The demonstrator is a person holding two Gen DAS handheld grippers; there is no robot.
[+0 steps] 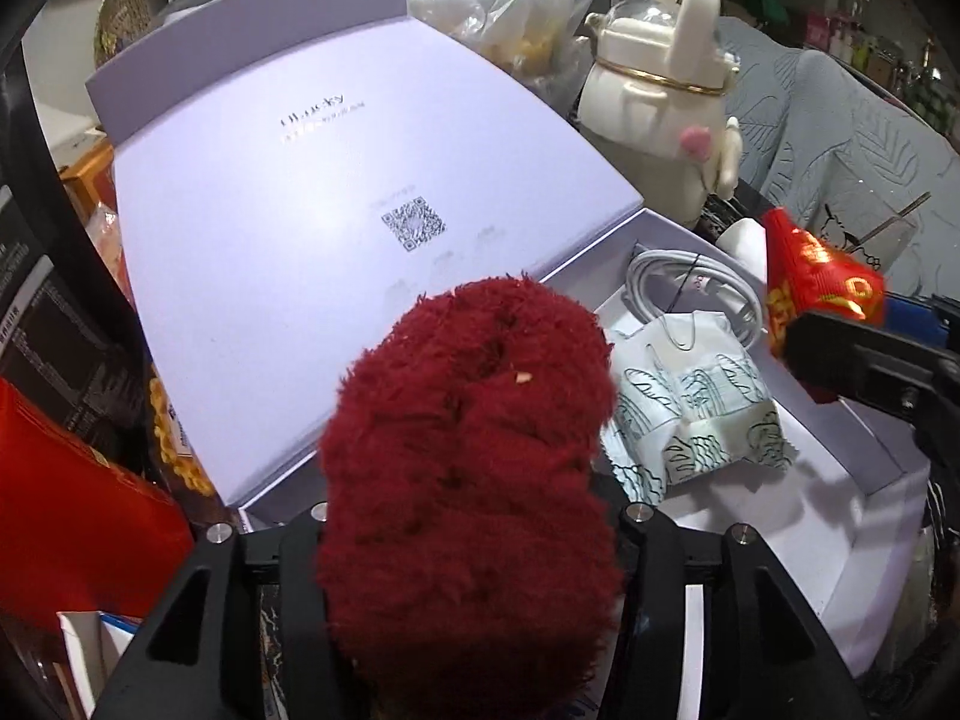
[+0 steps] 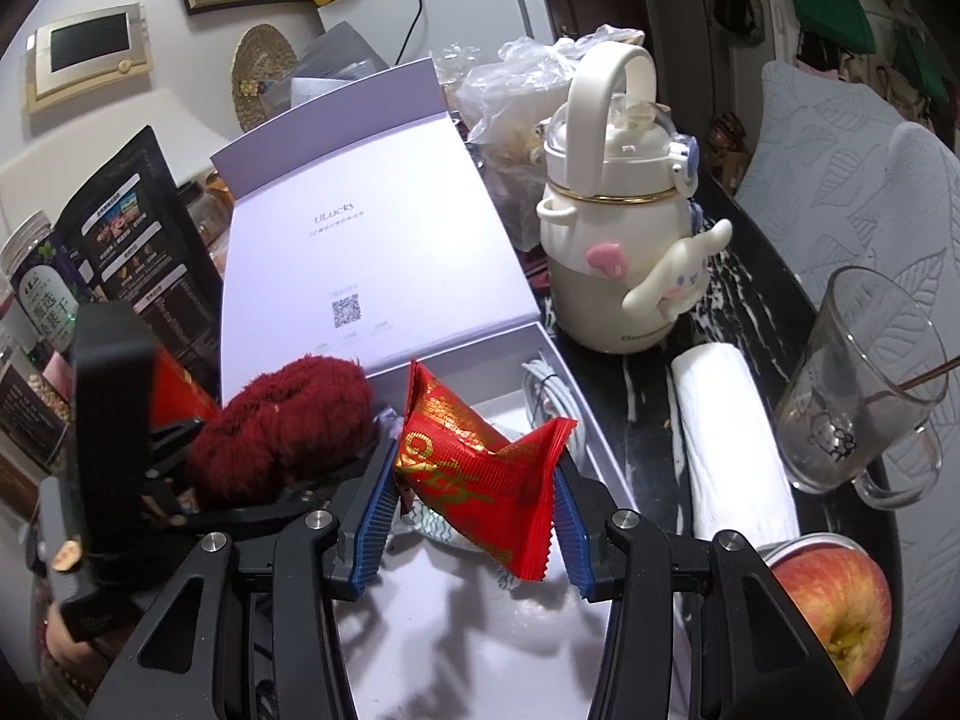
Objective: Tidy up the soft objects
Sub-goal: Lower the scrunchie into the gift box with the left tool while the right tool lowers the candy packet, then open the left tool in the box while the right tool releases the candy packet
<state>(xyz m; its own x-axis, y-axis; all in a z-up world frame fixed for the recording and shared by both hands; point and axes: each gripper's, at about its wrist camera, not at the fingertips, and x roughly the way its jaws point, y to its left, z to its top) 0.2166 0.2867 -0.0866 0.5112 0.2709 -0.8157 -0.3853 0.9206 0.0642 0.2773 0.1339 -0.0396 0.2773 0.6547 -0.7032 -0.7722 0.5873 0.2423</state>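
Over the near end of the open white box (image 2: 480, 648), the right gripper (image 2: 474, 516) pinches a red snack packet (image 2: 480, 468) between its blue pads. Beside it the left gripper (image 1: 474, 516) has a fuzzy dark-red plush thing (image 1: 468, 450) between its fingers; I cannot tell whether they press it. Farther in the box lie a patterned white pouch (image 1: 690, 414) and a coiled white cable (image 1: 690, 288).

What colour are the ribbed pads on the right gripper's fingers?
Blue. The ribbed pads show best in the right wrist view, pressing a red packet.
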